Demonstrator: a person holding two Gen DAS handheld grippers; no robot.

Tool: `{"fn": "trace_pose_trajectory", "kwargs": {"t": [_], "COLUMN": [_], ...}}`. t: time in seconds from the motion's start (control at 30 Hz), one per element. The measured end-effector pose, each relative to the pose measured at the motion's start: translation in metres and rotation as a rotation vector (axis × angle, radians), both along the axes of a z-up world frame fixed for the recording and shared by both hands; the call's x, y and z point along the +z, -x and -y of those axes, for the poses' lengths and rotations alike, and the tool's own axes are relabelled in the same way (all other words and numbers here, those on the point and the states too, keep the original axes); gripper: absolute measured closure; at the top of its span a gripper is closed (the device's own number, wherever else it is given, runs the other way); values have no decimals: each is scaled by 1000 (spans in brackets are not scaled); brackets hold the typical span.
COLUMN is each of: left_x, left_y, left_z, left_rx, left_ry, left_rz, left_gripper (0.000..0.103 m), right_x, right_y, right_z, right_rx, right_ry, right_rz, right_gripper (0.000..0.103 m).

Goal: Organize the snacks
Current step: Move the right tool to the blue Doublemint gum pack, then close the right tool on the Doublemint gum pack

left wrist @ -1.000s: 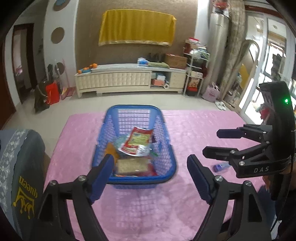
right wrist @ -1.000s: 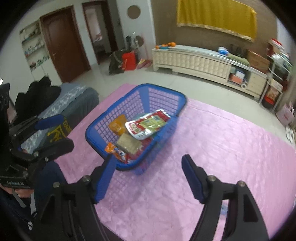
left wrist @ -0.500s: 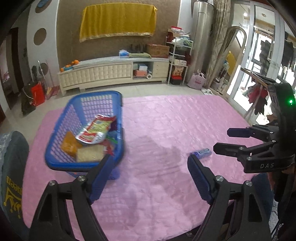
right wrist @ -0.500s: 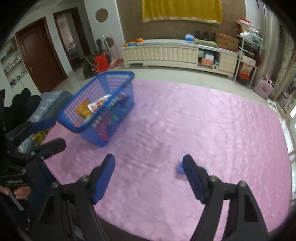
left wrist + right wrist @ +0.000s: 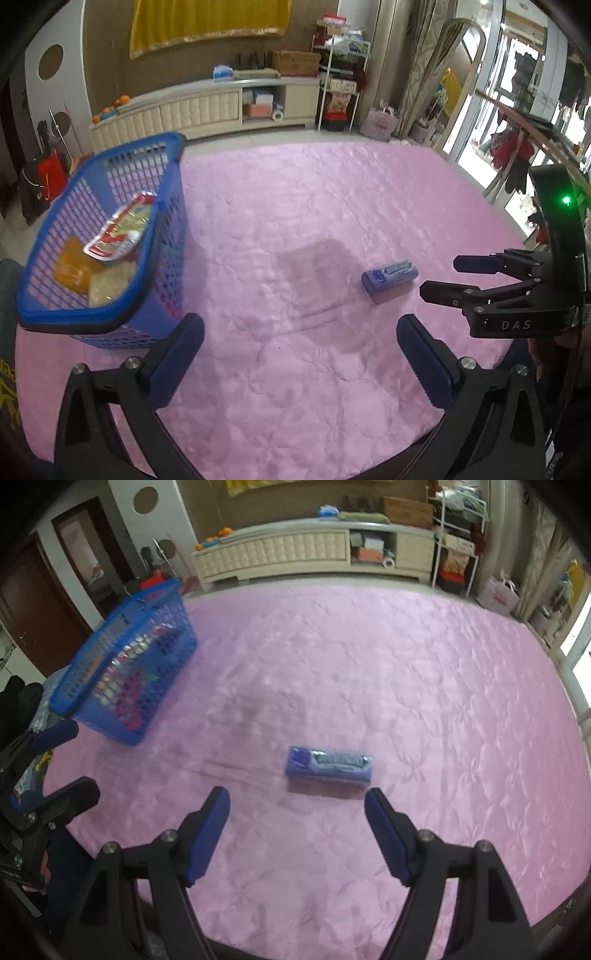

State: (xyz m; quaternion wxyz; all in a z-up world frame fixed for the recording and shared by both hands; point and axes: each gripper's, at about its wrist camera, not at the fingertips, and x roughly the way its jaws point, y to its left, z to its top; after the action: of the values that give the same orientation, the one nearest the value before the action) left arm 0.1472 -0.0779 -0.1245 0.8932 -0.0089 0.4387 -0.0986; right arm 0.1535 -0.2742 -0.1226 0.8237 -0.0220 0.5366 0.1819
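Note:
A small blue snack pack lies alone on the pink tablecloth. My right gripper hovers just short of it, open, with the pack slightly beyond its fingertips. It also shows at the right of the left wrist view. My left gripper is empty and its jaws are opening wide over bare cloth; the right wrist view shows it at the left edge. A blue mesh basket at the left holds a red-and-white packet, an orange packet and a pale one.
The pink cloth covers the whole table, whose near edge is just under both grippers. Beyond the table are a cream low cabinet, a wire shelf rack and a dark door.
Both views have swung right, off the basket and onto the blue pack, and come lower over the cloth. The basket now sits at the left. The left jaws stand wider.

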Motion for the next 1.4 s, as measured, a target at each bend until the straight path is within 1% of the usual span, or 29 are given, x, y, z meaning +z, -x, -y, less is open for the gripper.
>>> {"fn": "trace_pose_trajectory", "kwargs": {"t": [0.13, 0.27, 0.33, 0.4, 0.6, 0.7, 0.9, 1.0, 1.13, 1.2, 1.3, 1.4], "left_x": [-21, -39, -47, -52, -65, -69, -69, -68, -69, -71, -73, -73], "left_y": [-12, -23, -28, -33, -49, -56, -58, -59, -58, -59, -66, -69], "left_z": [9, 15, 20, 21, 21, 20, 18, 18, 17, 17, 19, 21], "left_rx": [-8, -21, -25, -30, -17, -9, -12, -13, -21, -21, -18, -27], "left_ry": [-5, -1, -9, -5, 9, 11, 26, 31, 26, 23, 35, 34], "left_rz": [-57, -106, -126, -143, -173, -183, -186, -184, -189, -190, -196, -193], "left_gripper": [0, 0, 0, 0, 0, 0, 0, 0, 0, 0, 0, 0], "right_x": [-24, -47, -58, -64, -72, -70, -64, -65, -61, -60, -61, -61], "right_y": [-10, -20, -25, -30, -42, -45, -49, -51, -53, -53, -55, -58], "right_z": [3, 3, 4, 6, 6, 3, -3, -7, -14, -14, -16, -21], "right_rx": [-25, -28, -42, -61, -77, -66, -13, 12, 58, 82, 97, 133], "right_ry": [27, 28, 3, -10, -13, -16, 27, 40, 52, 68, 61, 94], "right_rz": [-41, -94, -126, -137, -138, -121, -85, -88, -53, -33, -33, -13], "right_gripper": [24, 24, 24, 24, 23, 23, 23, 23, 23, 22, 20, 18]}}
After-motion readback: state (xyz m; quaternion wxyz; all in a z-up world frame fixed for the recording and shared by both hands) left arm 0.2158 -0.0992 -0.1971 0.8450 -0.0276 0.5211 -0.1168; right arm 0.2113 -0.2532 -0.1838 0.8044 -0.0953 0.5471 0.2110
